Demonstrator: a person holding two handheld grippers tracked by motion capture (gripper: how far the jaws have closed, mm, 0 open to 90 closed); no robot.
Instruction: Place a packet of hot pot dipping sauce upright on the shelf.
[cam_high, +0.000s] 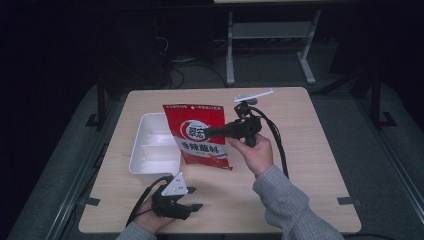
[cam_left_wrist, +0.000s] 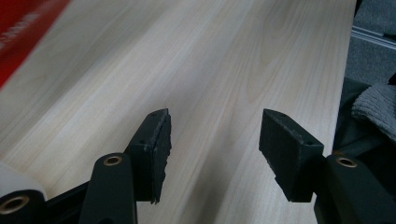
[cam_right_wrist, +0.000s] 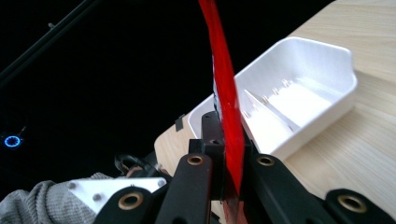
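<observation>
Black two-jaw left gripper (cam_high: 192, 198) with grey three-cornered plate, black right gripper (cam_high: 207, 132) trailing a black cable, brass-ringed pivot screws, ribbed dark pads (cam_left_wrist: 161, 144) — grey knitted sleeves (cam_high: 285, 197) on both arms

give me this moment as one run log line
right tool: shut on red pouch, lifted beside white bin | left tool: open, nothing between jaws, low over table near front edge

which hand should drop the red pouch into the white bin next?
Right. The right gripper is already shut on the red pouch, holding it up beside the white bin. The left gripper sits open near the table's front edge with nothing between its jaws, so it would probably need a handover.
</observation>
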